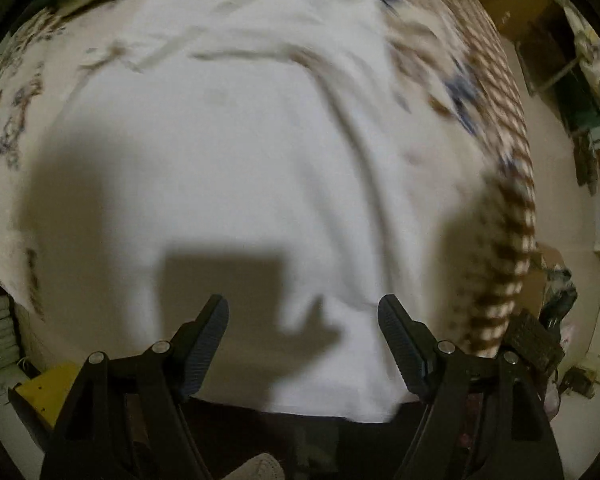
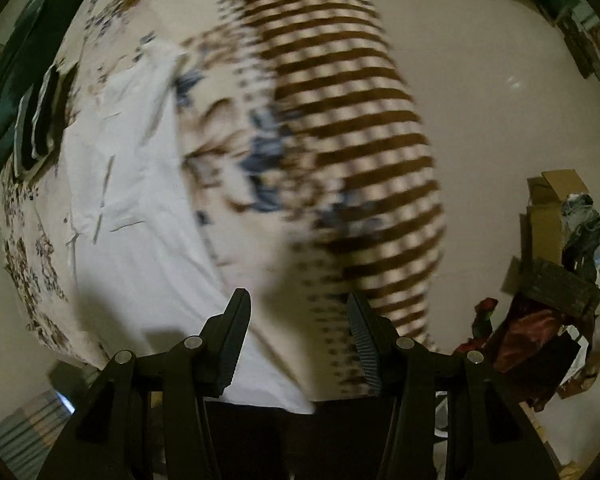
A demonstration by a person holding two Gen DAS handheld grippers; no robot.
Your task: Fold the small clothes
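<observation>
Your left gripper point(image 1: 303, 330) hangs over a white garment point(image 1: 236, 168), its two fingers spread wide apart with nothing between them, and its shadow falls dark across the cloth just ahead of the tips. The white garment lies spread flat on a bed cover point(image 1: 8, 128) printed with brown and blue flowers; its near hem point(image 1: 340, 414) runs along the bed's near edge, just below your fingertips. The left view is blurred, so the creases near the far end of the garment cannot be made out clearly. To the right of the garment the cover changes to a brown-and-cream striped band point(image 1: 512, 208) that drops over the side of the bed. Your right gripper point(image 2: 296, 332) is likewise spread open and empty, sitting above the garment's right edge point(image 2: 140, 216) where white cloth meets the floral print. In that view the striped band point(image 2: 364, 128) fills the middle, and dark green folded cloth point(image 2: 16, 80) rests at the far left end of the bed. Cardboard boxes point(image 2: 552, 208) and a heap of dark clothes point(image 2: 540, 328) stand on the floor at the right.
</observation>
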